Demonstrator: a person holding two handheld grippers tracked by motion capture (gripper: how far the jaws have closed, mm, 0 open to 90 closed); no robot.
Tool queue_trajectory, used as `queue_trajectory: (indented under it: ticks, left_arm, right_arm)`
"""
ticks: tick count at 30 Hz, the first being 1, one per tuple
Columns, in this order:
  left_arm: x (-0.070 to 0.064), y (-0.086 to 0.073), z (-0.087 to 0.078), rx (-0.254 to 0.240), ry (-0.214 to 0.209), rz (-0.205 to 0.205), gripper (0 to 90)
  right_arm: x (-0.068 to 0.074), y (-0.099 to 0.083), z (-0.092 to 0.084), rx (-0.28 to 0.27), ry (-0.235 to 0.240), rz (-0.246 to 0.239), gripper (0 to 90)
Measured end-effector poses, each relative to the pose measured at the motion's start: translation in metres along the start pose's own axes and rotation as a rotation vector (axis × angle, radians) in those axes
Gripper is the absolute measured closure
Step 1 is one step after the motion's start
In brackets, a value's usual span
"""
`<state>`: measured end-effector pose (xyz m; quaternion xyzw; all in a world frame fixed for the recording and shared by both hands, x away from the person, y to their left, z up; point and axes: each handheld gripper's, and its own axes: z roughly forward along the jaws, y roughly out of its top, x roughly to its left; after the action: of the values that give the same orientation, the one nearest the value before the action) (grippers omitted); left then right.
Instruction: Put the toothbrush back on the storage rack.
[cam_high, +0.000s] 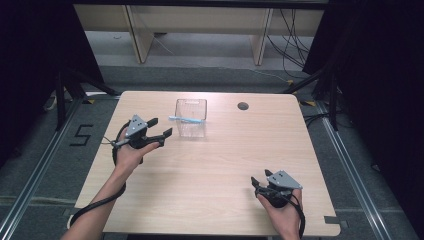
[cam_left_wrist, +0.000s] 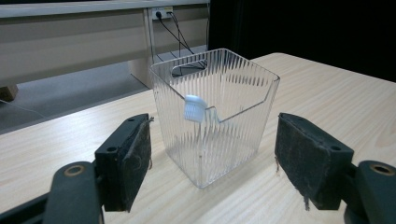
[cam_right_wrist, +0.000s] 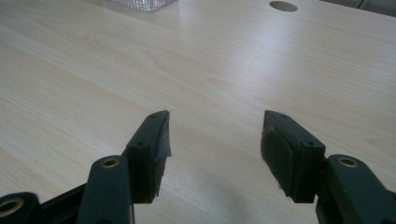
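Left gripper, jaws spread, faces a clear ribbed container with a blue toothbrush across its rim.

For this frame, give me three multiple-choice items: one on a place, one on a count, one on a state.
1. Where does the toothbrush lie?
A. across the rim of the clear container
B. flat on the table
C. between the right gripper's jaws

2. How many round holes show in the table top?
A. one
B. two
C. three

3. How do the jaws of the left gripper stand?
A. shut on the toothbrush
B. open, with nothing between them
C. shut on the container

Key: 1 A, its bristled head hangs over the ribbed rim in the left gripper view; 2 A, a single hole sits at the far side; 3 B, both pads stand apart, short of the container.
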<state>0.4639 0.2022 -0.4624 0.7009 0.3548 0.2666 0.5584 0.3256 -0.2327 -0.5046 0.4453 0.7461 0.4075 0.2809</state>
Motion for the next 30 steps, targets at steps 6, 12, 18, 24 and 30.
queue_trajectory:
  ticks: [6, 12, 18, 24, 30]
  left_arm:
    - [-0.003, -0.002, -0.009, 0.011, 0.0, -0.008, 26.3]
    - [-0.004, -0.007, -0.019, 0.02, 0.007, 0.004, 25.8]
    - [-0.004, -0.013, -0.029, 0.033, 0.012, 0.009, 25.7]
    - [-0.005, -0.02, -0.039, 0.037, 0.014, 0.0, 25.5]
    - [-0.006, -0.027, -0.048, 0.04, 0.013, -0.003, 25.4]
  right_arm:
    - [-0.002, 0.0, -0.001, -0.006, -0.014, -0.024, 43.0]
    - [-0.001, 0.0, -0.001, -0.005, -0.009, -0.011, 43.0]
    - [-0.001, 0.0, 0.0, -0.012, -0.016, -0.026, 43.0]
    - [-0.001, 0.0, 0.0, -0.001, -0.003, -0.022, 43.0]
    - [0.0, 0.0, 0.0, -0.004, -0.008, -0.018, 43.0]
